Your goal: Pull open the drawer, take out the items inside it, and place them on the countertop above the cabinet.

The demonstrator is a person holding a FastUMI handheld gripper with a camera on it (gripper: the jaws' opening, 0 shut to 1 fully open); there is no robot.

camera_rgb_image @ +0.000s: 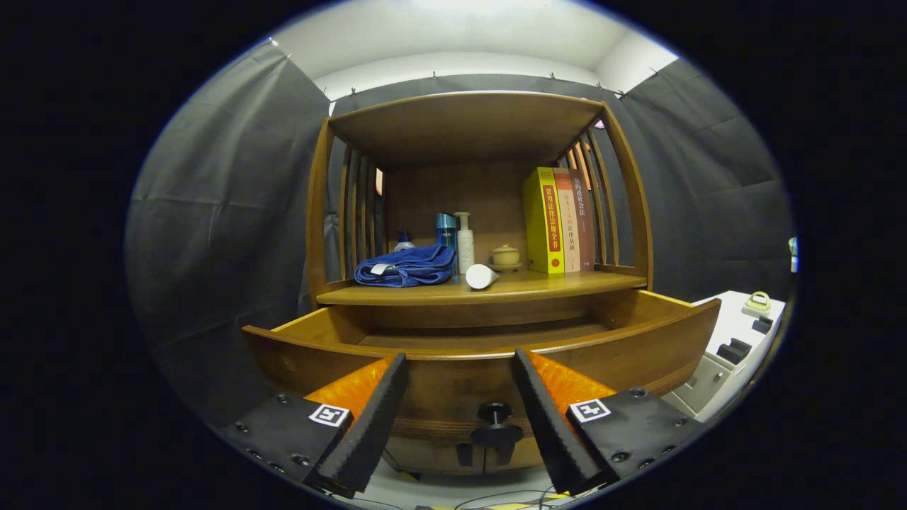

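The cabinet [475, 212] has its drawer [453, 368] pulled open already, and its inside looks empty from here. On the countertop [496, 287] lie a blue towel [407, 267] and a white tube [481, 276]. The gripper [460, 411] fingers are spread, holding nothing, just before the knob [494, 413].

Bright light falls from the white ceiling [453, 28] overhead, leaving the cabinet [475, 234] shelf recess and open drawer [482, 347] interior in dim shadow, while fisheye distortion bows straight edges outward and the image stays fairly sharp at the centre.
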